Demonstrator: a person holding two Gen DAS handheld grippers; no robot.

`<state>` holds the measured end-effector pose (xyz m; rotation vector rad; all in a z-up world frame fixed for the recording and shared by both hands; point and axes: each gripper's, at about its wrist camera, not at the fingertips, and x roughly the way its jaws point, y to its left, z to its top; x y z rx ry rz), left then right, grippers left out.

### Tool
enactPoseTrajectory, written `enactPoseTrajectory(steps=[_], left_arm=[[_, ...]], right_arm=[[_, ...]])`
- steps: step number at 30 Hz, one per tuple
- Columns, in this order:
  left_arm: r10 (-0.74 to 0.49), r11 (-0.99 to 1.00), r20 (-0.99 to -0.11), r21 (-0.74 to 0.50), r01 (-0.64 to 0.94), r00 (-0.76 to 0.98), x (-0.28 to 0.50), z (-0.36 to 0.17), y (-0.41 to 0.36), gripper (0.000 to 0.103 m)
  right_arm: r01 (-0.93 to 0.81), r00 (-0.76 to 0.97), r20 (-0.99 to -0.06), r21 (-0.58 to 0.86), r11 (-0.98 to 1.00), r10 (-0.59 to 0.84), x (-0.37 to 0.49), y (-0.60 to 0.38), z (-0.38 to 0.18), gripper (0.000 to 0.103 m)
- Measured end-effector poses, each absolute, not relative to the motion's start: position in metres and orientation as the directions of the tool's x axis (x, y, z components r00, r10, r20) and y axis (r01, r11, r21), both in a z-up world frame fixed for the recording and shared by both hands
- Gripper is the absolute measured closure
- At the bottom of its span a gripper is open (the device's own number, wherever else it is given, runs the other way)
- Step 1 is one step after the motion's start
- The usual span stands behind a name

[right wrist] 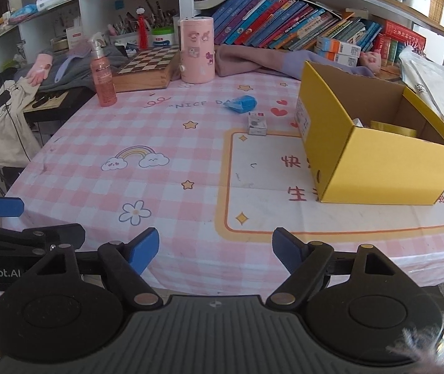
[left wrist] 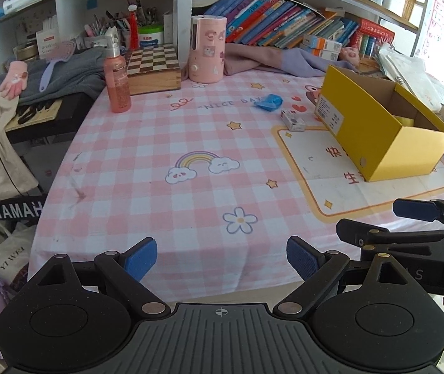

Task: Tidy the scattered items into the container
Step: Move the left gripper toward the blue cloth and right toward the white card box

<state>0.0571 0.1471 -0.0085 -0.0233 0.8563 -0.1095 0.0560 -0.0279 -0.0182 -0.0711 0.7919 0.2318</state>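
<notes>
Nearest the lens, the left gripper (left wrist: 221, 258) filled the bottom of its view with jaws spread wide and nothing between the blue pads; the right gripper (right wrist: 215, 249) sat the same way at the bottom of its own view, agape and empty; both hung over the near edge of the table, apparently poised before a reach, side by side, each showing in the other's lower corner.

The table (right wrist: 159, 187), under a pink checked cloth, took up the middle of both frames; it served as the work surface, so the loose things lay flat on it within reach.

The yellow box (right wrist: 374, 168) stood at the right of the frame, open top up, evidently the container; something yellow and a scrap of white already lay inside, though I could not tell what they were; its open mouth faced upward, which would let items drop in from above.

The blue packet (right wrist: 242, 103) lay crumpled above centre, to the box's left and apart from it; the small carton (right wrist: 257, 124) lay just below it, nearer the box's left corner but not touching; both were still out, so the task seemed only partly done, and the carton looked the handier first pick for the right gripper.
</notes>
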Motion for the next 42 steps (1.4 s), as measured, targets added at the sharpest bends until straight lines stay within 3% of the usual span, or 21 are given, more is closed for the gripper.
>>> enactPoseTrajectory(steps=[16,31,37,42], left_arm=[[-0.086,0.992,-0.681,0.010,0.127,0.727,0.159,0.009,0.143,0.011],[-0.109,0.976,-0.687,0.062,0.207,0.719,0.265,-0.002,0.117,0.011],[-0.151,0.961,-0.704,0.060,0.270,0.694,0.311,-0.016,0.102,0.011],[-0.280,0.930,-0.682,-0.021,0.366,0.675,0.341,-0.026,0.083,0.015]], right_arm=[[-0.215,0.720,-0.673,0.019,0.976,0.172,0.147,-0.027,-0.018,0.023],[-0.183,0.722,-0.679,0.002,0.983,0.136,0.244,-0.020,-0.048,0.027],[-0.145,0.717,-0.690,-0.008,0.989,0.100,0.272,-0.021,-0.063,0.033],[-0.132,0.704,-0.705,-0.005,0.991,0.090,0.290,-0.022,-0.075,0.048]])
